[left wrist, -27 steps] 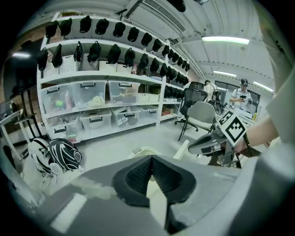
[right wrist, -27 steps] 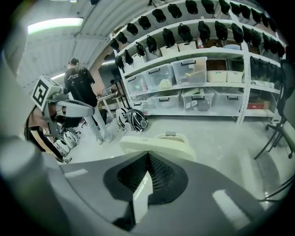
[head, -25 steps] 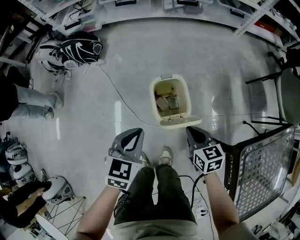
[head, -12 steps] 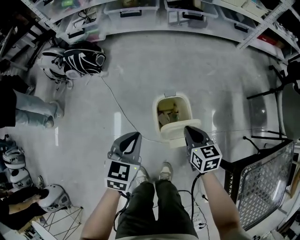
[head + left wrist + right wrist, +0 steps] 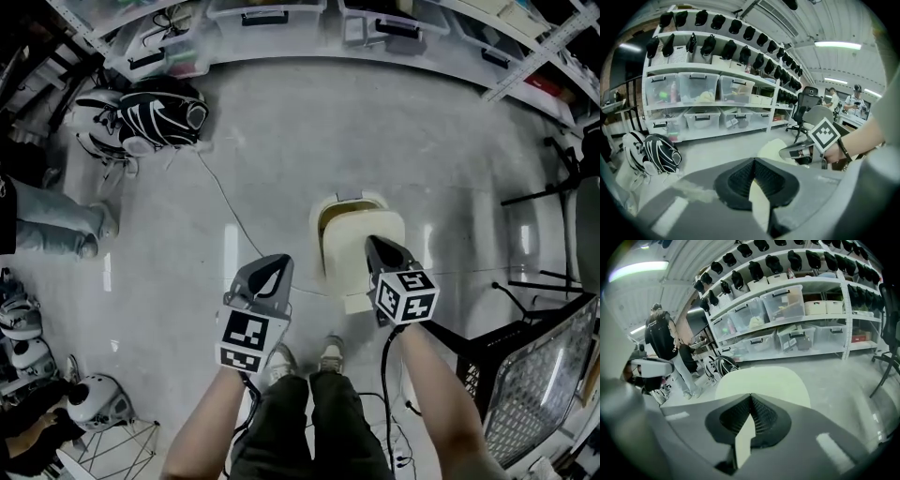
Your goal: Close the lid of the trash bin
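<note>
With its lid tilted partway over it, the trash bin stands on the floor.
Right gripper above the lid, left gripper beside the bin; all jaws clenched, empty.

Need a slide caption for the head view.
Right tool above the pale plastic lid, nearly shut over the cream trash bin; left tool hangs alongside.

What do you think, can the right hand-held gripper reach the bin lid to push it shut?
Probably yes. The right hand-held gripper hangs just over the cream lid, nothing between them, and its own view shows the lid just past its shut jaws. The lid is tipped partway over the trash bin.
</note>
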